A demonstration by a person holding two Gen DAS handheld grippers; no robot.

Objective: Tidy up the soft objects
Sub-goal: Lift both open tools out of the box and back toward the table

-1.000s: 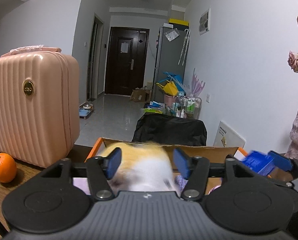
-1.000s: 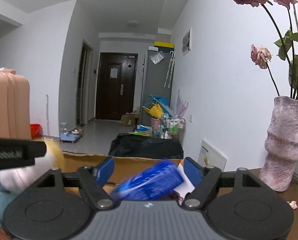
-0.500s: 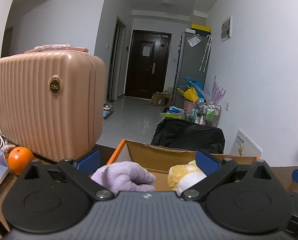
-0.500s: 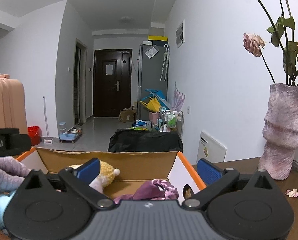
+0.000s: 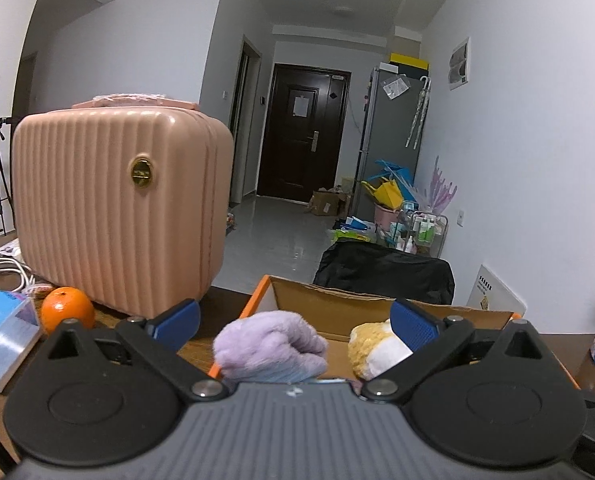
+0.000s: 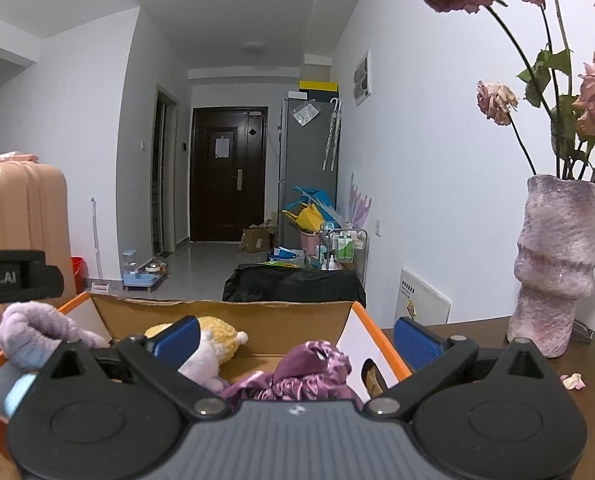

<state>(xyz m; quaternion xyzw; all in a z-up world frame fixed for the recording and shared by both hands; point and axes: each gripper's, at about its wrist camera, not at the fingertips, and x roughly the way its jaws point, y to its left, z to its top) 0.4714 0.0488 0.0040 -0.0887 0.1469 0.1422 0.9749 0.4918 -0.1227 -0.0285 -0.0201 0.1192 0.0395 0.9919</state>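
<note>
An orange-rimmed cardboard box (image 5: 337, 304) (image 6: 257, 320) sits on the wooden table in front of both grippers. A fluffy lilac cloth (image 5: 271, 346) (image 6: 33, 330) hangs over its left rim. Inside lie a yellow and white plush toy (image 5: 377, 350) (image 6: 213, 340) and a crumpled purple satin cloth (image 6: 309, 372). My left gripper (image 5: 293, 322) is open, its blue pads wide apart above the box's near left corner, gripping nothing. My right gripper (image 6: 295, 338) is open too, hanging over the box's right half with nothing pinched.
A pink ribbed suitcase (image 5: 117, 208) stands on the table at the left, with an orange (image 5: 67, 314) and a tissue pack (image 5: 1, 336) near it. A mottled pink vase (image 6: 553, 268) with dried roses stands at the right. A black chair back (image 6: 293, 284) lies beyond the box.
One second ago the left gripper pinched the plush toy and the right held a blue pack; both have let go and stand wide. The left view has swung left.
</note>
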